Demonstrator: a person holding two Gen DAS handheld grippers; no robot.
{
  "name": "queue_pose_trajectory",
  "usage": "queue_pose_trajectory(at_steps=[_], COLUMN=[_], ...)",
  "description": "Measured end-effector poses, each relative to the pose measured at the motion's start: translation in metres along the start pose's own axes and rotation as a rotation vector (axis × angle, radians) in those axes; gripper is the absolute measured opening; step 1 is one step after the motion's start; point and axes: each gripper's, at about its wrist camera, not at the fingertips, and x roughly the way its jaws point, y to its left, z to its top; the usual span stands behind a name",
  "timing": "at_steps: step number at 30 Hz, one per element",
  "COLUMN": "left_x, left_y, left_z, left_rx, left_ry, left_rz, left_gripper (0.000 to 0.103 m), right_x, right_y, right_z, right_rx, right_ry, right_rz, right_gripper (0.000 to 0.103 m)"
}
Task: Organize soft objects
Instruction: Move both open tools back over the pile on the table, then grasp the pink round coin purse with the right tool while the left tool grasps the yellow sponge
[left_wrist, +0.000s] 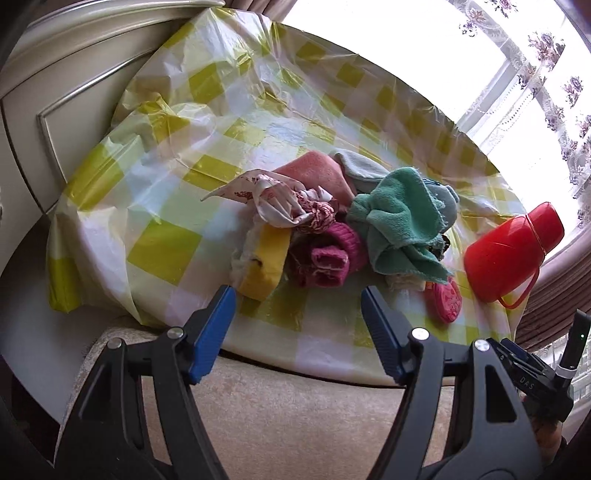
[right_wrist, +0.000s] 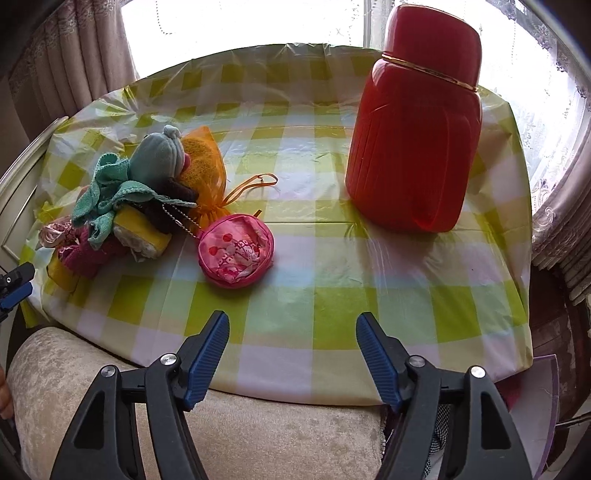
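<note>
A heap of soft things lies on the checked tablecloth (left_wrist: 155, 206): a teal towel (left_wrist: 399, 221), a magenta knit piece (left_wrist: 328, 258), a yellow sponge (left_wrist: 264, 266), a floral scarf (left_wrist: 284, 203) and a salmon cloth (left_wrist: 317, 173). My left gripper (left_wrist: 298, 295) is open just in front of the heap, touching nothing. In the right wrist view the heap (right_wrist: 122, 206) is at the left with an orange pouch (right_wrist: 203, 166). A pink round pouch (right_wrist: 235, 251) lies beside it. My right gripper (right_wrist: 292, 323) is open and empty over the table's near edge.
A tall red plastic jar (right_wrist: 413, 122) stands at the right of the table; it also shows in the left wrist view (left_wrist: 513, 251). A cream cabinet (left_wrist: 74, 96) is at the left. Beige upholstery (right_wrist: 258, 435) lies below the table edge. Curtains and a bright window are behind.
</note>
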Motion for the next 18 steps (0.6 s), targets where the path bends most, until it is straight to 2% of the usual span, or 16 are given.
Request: queue_pose_trajectory(at_steps=[7, 13, 16, 18], left_x=[0.032, 0.050, 0.059, 0.064], left_y=[0.007, 0.012, 0.013, 0.012], left_z=[0.009, 0.017, 0.019, 0.016], left_rx=[0.026, 0.027, 0.028, 0.037], left_ry=[0.079, 0.092, 0.098, 0.113], left_rz=[0.079, 0.117, 0.127, 0.120], left_gripper=[0.073, 0.063, 0.052, 0.039], right_x=[0.034, 0.054, 0.065, 0.072], right_y=[0.025, 0.039, 0.044, 0.046], right_z=[0.013, 0.029, 0.037, 0.040], right_rx=[-0.081, -0.118, -0.119, -0.120], right_ry=[0.046, 0.045, 0.049, 0.054], right_rz=[0.008, 0.007, 0.014, 0.013], right_gripper=[0.076, 0.077, 0.077, 0.077])
